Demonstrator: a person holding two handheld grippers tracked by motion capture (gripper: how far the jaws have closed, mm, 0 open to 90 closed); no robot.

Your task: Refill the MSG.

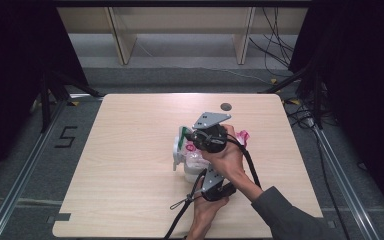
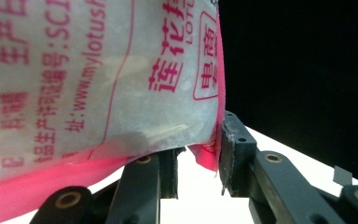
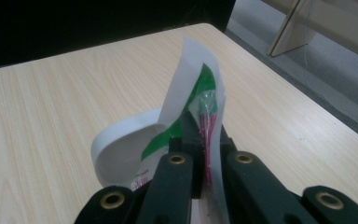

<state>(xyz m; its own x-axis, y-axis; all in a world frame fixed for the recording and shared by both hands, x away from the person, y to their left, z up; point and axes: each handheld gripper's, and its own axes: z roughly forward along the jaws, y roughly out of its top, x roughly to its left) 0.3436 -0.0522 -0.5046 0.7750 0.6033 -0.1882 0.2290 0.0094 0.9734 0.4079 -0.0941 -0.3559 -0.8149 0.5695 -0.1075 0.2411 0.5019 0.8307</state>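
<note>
A clear plastic bag [image 1: 194, 161] with pink print and white contents hangs just above the middle of the table [image 1: 130, 150]. My left gripper [image 1: 200, 176] reaches up from below. In the left gripper view its jaws close on the bag's [image 2: 98, 84] pink lower corner, and the left gripper [image 2: 198, 156] has its right pad pressing the seam. My right gripper [image 1: 193, 143] comes from above. It is shut on the bag's top, where a white and green paper label [image 3: 186, 93] folds over the pink-lined film. The right gripper [image 3: 200, 133] has no gap between its jaws.
A small dark disc [image 1: 225, 106] lies near the table's far edge. A pink scrap [image 1: 243, 135] shows to the right of the right hand. A black cord loop [image 1: 180, 204] trails toward the near edge. Wooden furniture legs [image 1: 122, 45] stand on the floor beyond the table.
</note>
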